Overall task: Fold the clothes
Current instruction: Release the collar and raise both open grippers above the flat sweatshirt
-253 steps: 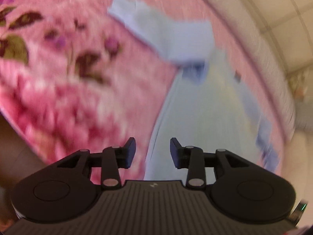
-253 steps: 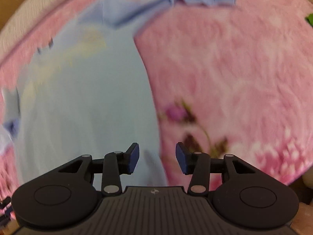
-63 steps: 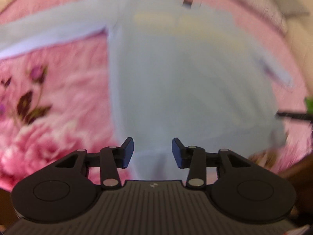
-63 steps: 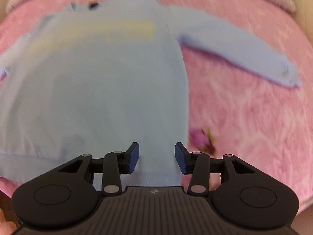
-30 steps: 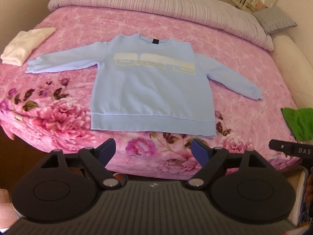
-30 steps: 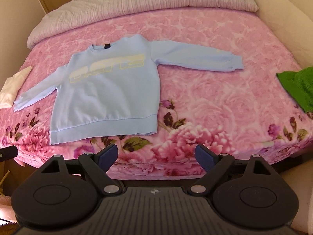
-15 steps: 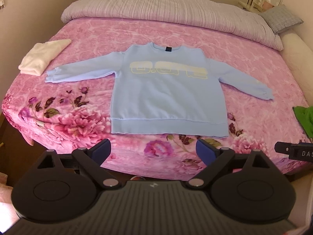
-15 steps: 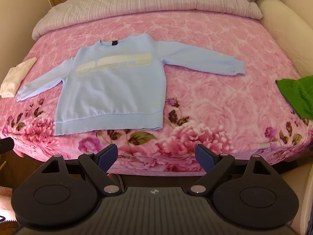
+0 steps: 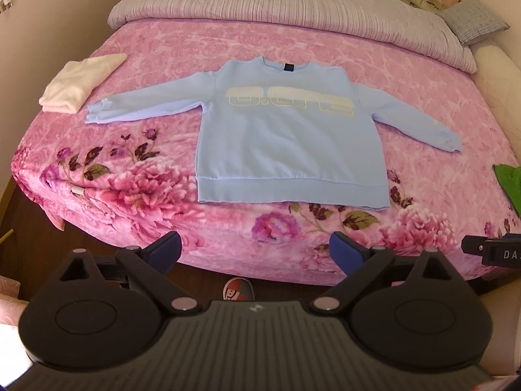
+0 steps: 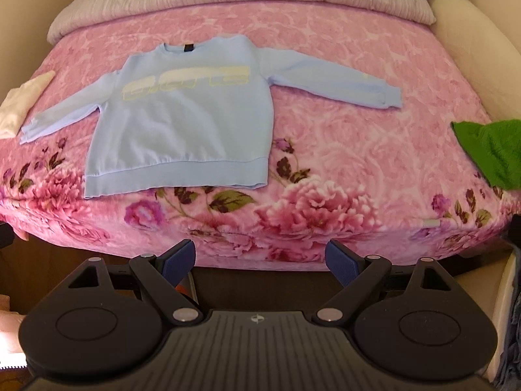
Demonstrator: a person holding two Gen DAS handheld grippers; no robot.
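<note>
A light blue sweatshirt (image 9: 286, 150) with pale yellow lettering lies flat and face up on the pink floral bed (image 9: 146, 195), both sleeves spread out to the sides. The right wrist view shows the same sweatshirt (image 10: 182, 123) left of centre. My left gripper (image 9: 255, 249) hangs off the bed's front edge, well short of the hem; its jaws are opening, with nothing between them. My right gripper (image 10: 260, 255) also hangs before the front edge, open and empty, right of the hem.
A folded cream cloth (image 9: 78, 84) lies at the bed's left edge. A green garment (image 10: 491, 150) sits at the right edge. A grey duvet (image 9: 276, 3) and a pillow (image 9: 475, 22) cover the head end. A red and white object (image 9: 237, 288) lies on the dark floor.
Both grippers have drawn back from the bed and risen slightly, so the sweatshirt sits farther off in both views. The left jaws have spread wider.
</note>
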